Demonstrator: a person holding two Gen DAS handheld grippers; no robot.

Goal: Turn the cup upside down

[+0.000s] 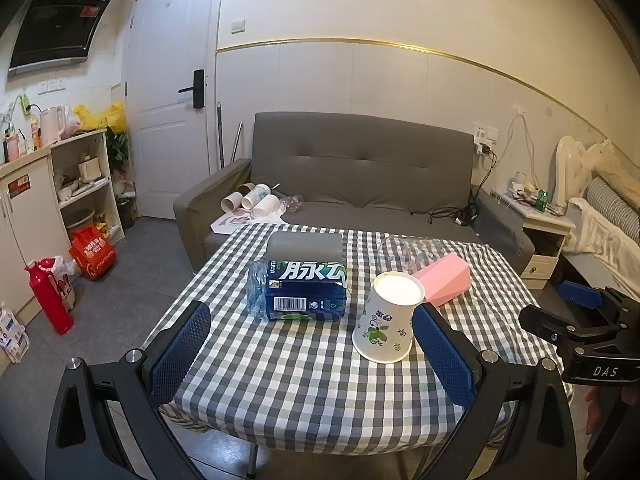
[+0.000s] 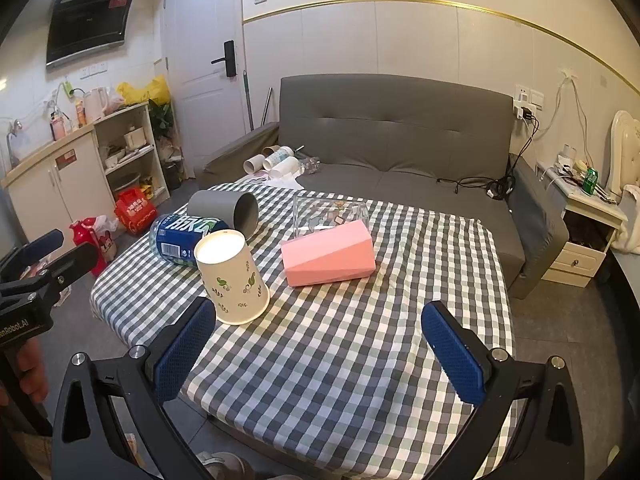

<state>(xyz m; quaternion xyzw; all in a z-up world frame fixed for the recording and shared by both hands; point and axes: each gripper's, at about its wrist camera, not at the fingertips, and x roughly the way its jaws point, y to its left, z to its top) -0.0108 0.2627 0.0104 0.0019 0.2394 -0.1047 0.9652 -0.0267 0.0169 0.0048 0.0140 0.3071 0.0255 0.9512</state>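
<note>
My left gripper point(image 1: 312, 354) fingers spread wide, grasping nothing; right gripper point(image 2: 320, 354) fingers likewise parted and empty. Paper cup point(image 1: 387, 317) stands upside down on the checked table point(image 1: 304, 392), just beside my left gripper's right finger point(image 1: 442, 356). Behind it: blue bottle point(image 1: 298, 295) lying on its side, grey cylinder point(image 2: 224, 210), pink box point(image 2: 328, 253), clear container point(image 2: 330, 212). Grey sofa point(image 2: 400, 128) beyond; door point(image 1: 170, 92) and kitchen shelves point(image 1: 86, 176) left.

White cup point(image 2: 234, 278) green leaf print; pink box point(image 2: 329, 254); grey-white checked tablecloth point(image 2: 360, 360).
</note>
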